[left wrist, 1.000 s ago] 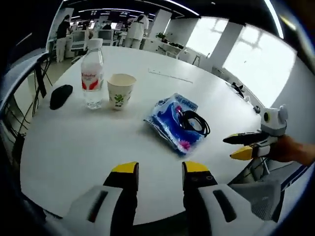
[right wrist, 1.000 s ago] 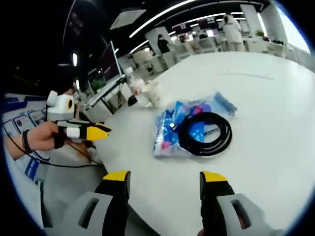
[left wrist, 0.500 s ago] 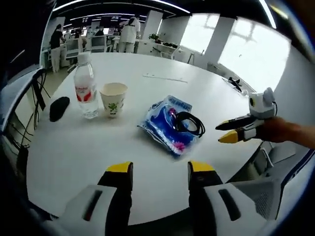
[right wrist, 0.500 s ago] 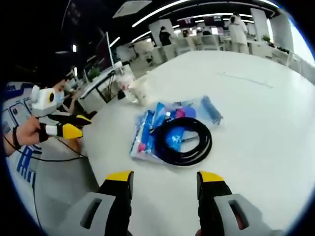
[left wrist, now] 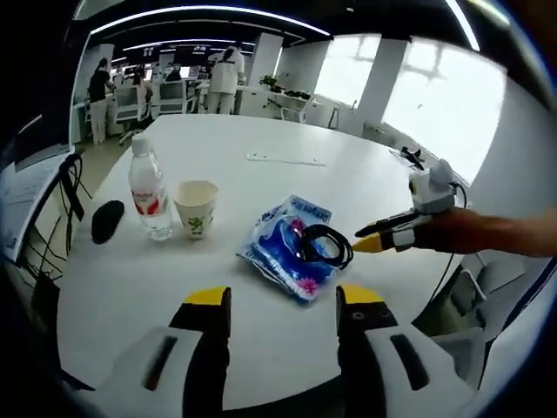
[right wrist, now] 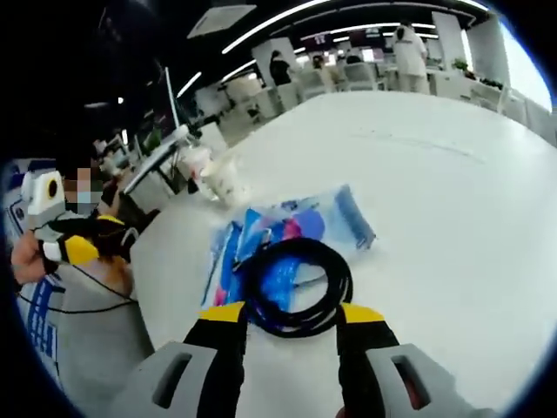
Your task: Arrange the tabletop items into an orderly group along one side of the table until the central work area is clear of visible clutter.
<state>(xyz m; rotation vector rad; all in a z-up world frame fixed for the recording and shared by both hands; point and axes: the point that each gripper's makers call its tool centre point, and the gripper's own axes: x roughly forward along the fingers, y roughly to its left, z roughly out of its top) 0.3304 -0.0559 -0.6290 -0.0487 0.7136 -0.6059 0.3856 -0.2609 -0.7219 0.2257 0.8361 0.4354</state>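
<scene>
On the white table [left wrist: 130, 287], from left: a black mouse [left wrist: 107, 221], a water bottle [left wrist: 149, 191], a light paper cup [left wrist: 195, 207], then a soft, slippery blue packet [left wrist: 283, 251] under a bendy black cable [right wrist: 296, 287]. The right gripper [right wrist: 289, 315] is wide open near the cable; grab its loop. The left gripper [left wrist: 283, 300] is open too.

Left gripper view looks across the table [left wrist: 261, 139] from afar; right gripper view hovers close, seemingly over the shared blue packet [left wrist: 291, 248].

Upright water bottle [left wrist: 150, 187] touching paper cup [left wrist: 195, 206]; black mouse [left wrist: 107, 221] beside; black cable coil [left wrist: 325, 246] lying on blue packet [left wrist: 287, 248], mid-table.
</scene>
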